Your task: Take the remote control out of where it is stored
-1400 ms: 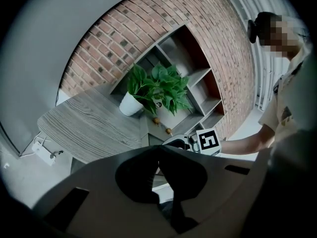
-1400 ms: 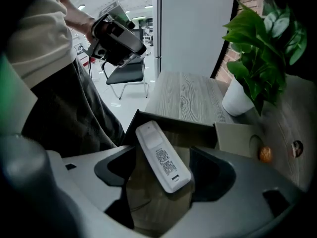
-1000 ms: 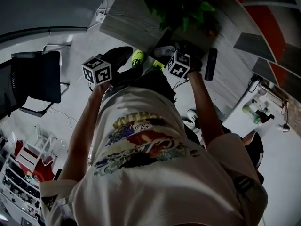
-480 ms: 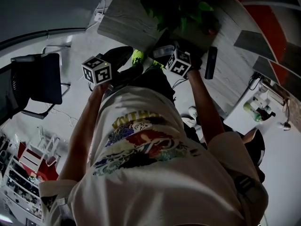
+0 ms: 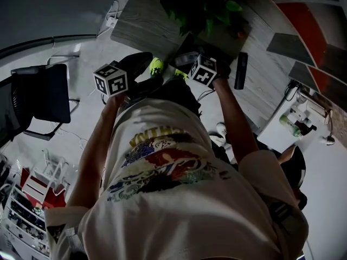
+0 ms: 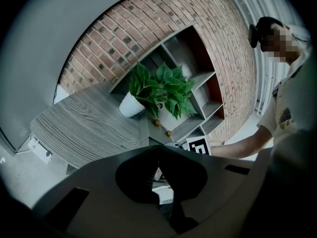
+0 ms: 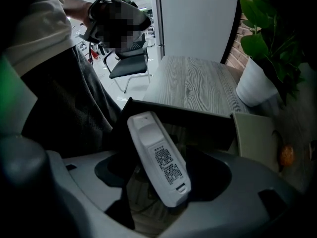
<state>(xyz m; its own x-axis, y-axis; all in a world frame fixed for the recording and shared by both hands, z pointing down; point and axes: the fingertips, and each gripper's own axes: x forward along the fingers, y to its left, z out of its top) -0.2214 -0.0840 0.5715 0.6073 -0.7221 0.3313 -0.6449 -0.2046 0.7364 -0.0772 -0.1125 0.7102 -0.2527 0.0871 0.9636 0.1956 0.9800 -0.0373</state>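
Observation:
A white remote control (image 7: 159,158) stands tilted between the jaws of my right gripper (image 7: 166,176), its labelled back towards the camera and its lower end in the grip. It is held above a dark open drawer (image 7: 198,119) at the front of the grey wooden table (image 7: 193,83). In the head view the right gripper's marker cube (image 5: 203,70) is at the table's edge, and the remote is hidden there. My left gripper (image 6: 158,150) is held off to the left with its jaws together and nothing in them; its cube (image 5: 111,79) is beside the person's arm.
A leafy plant in a white pot (image 7: 255,88) stands on the table to the right. Brick wall and open shelves (image 6: 198,83) rise behind it. A black chair (image 5: 46,93) stands to the left on the floor. A dark oblong object (image 5: 240,71) lies right of the right gripper.
Almost nothing: the right gripper's cube has drifted slightly up and left in the head view. The left gripper stays where it was.

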